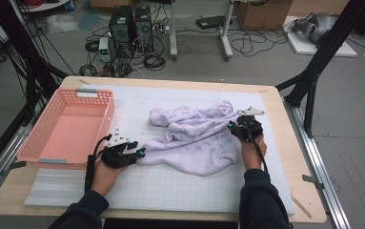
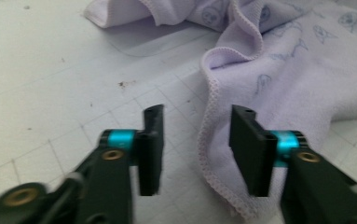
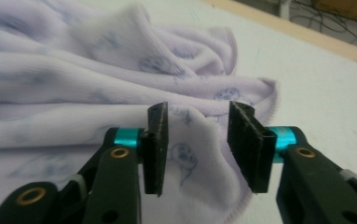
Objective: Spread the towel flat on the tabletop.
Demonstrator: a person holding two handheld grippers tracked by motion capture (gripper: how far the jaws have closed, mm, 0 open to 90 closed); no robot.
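Note:
A pale lilac towel with small printed figures lies crumpled on the white gridded mat. My left gripper is at the towel's near-left corner. In the left gripper view its jaws stand apart, and the stitched hem of the towel runs on the mat between them without either pad touching it. My right gripper is at the towel's right side. In the right gripper view its jaws are also parted, with a raised fold of the towel between them and no pad pressing on it.
A pink plastic basket stands at the left of the table, close to my left hand. The wooden table edge runs right of the mat. Black frame legs, cables and computer cases are on the floor beyond.

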